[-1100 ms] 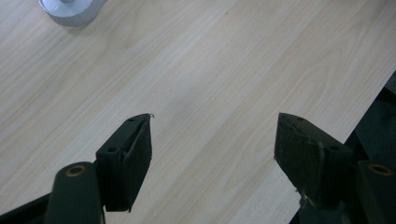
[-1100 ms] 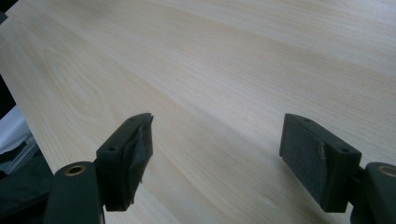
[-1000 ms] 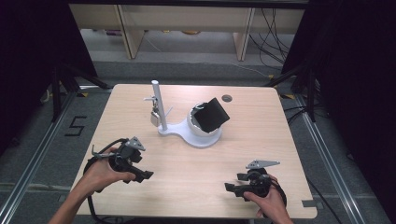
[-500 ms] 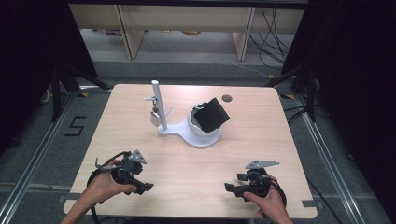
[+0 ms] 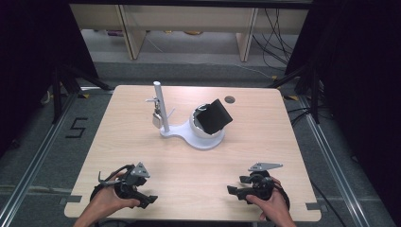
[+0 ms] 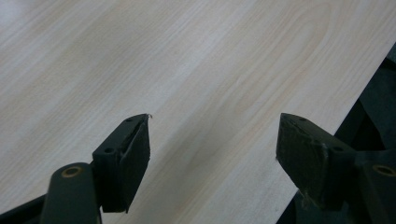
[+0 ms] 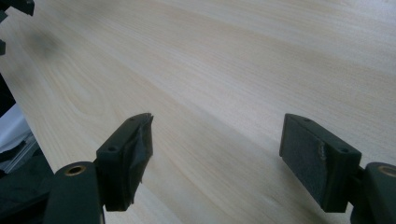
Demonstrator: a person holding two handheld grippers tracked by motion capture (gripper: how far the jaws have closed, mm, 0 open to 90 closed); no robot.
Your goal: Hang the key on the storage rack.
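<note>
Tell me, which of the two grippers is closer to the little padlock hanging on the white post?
Left. The left gripper sits near the table's front edge, almost straight in front of the padlock; the right gripper is at the front too, but far off to the padlock's right.

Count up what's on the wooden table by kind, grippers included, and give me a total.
Grippers: 2, the left gripper and the right gripper, both open with nothing between the jaws
White stand with an upright post: 1
Padlock hanging from the post: 1
Black block tilted in the stand's cup: 1
Total: 5
</note>
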